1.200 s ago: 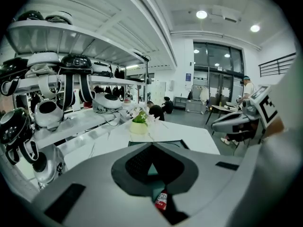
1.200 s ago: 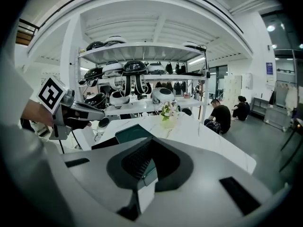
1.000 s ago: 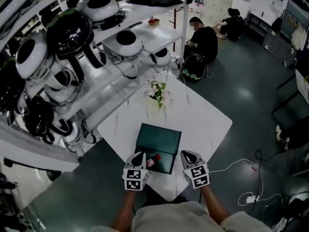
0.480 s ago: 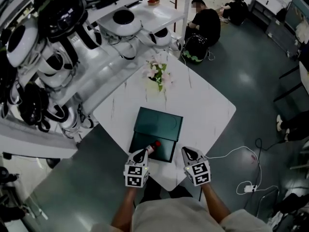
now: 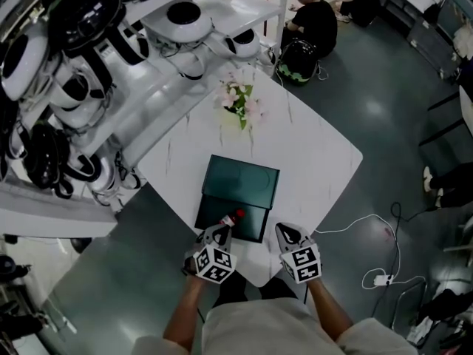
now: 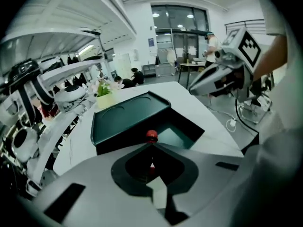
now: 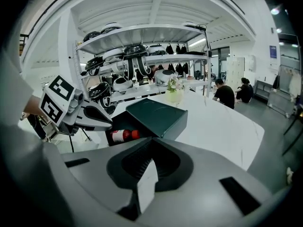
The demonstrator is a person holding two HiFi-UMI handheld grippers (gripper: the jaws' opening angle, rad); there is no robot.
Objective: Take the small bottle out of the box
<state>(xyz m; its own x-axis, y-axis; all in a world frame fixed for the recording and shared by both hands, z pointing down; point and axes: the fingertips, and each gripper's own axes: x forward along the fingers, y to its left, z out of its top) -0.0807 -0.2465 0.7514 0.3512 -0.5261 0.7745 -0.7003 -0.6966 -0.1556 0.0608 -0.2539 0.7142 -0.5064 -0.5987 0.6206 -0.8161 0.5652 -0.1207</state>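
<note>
A dark green box (image 5: 240, 183) lies open on the white table (image 5: 318, 161), its lid folded back. The small bottle (image 5: 231, 220), red with a white label and a red cap, lies in the box's near compartment. My left gripper (image 5: 224, 230) is shut, and its tips sit right over the bottle. In the left gripper view the cap (image 6: 151, 135) pokes out just beyond the closed tips (image 6: 151, 145). I cannot tell if they touch. My right gripper (image 5: 283, 229) is shut and holds nothing, beside the box's near right corner. The right gripper view shows the bottle (image 7: 122, 135) under the left gripper (image 7: 102, 119).
A vase of flowers (image 5: 238, 102) stands at the table's far end. Shelves packed with white and black robot heads (image 5: 74, 87) run along the left. People sit on the floor (image 5: 314, 21) beyond the table. A white cable (image 5: 369, 228) lies on the floor, right. The table's near edge is just below the grippers.
My left gripper has edged forward over the bottle and rolled, so its marker cube now sits tilted. The right gripper has barely moved. The head view has shifted, sliding table and box upward.
</note>
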